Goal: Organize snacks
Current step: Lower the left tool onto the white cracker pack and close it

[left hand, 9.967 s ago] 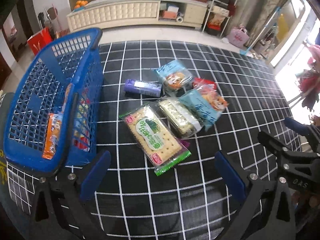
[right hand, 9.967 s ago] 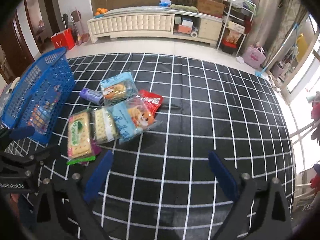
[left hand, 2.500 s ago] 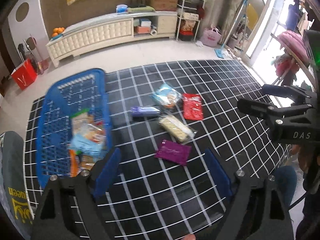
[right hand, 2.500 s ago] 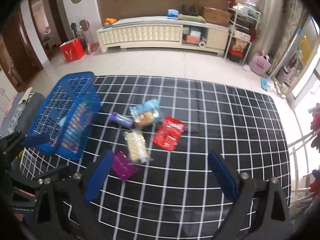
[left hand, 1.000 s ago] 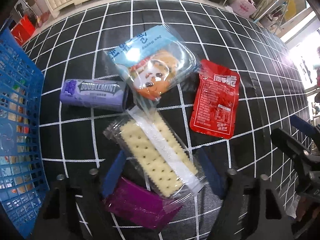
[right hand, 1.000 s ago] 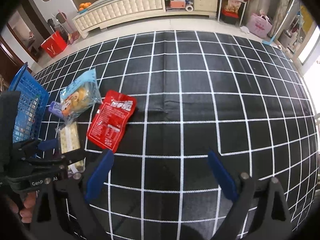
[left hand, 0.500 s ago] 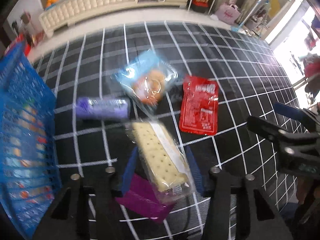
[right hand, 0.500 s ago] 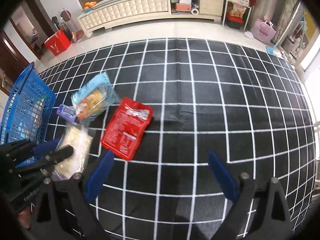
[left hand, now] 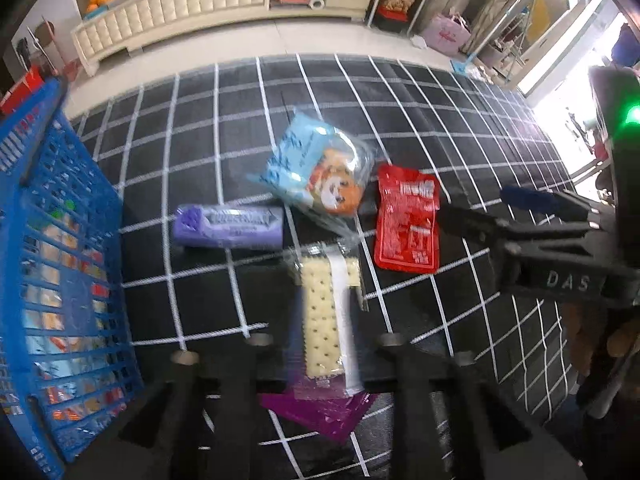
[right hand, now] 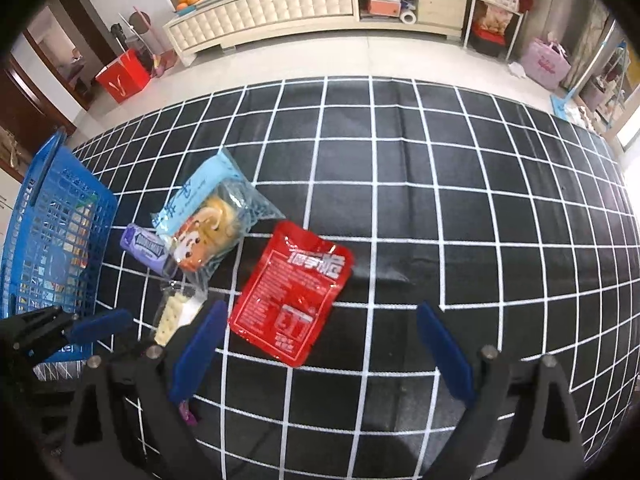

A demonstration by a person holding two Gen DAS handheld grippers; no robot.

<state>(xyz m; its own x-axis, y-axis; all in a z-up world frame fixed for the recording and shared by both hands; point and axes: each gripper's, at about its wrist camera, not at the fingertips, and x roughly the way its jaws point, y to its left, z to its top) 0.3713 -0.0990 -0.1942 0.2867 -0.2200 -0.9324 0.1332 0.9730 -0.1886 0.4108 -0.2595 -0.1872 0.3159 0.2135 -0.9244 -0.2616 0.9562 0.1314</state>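
My left gripper grips a clear cracker pack, lifted on edge above the black checked mat; its jaws are opening slightly with the pack still between the pads. A purple packet lies under it. On the mat lie a purple gum pack, a light blue pastry bag and a red packet. My right gripper is open, hovering over the near end of the red packet. The blue basket at the left holds several snacks.
Beyond the mat's far edge are tiled floor and a long white cabinet. A red bag stands on the floor at the far left. The mat's right half carries no snacks.
My left gripper has shut on the cracker pack and raised it off the mat, turning it on edge. My right gripper has slid left, over the red packet.
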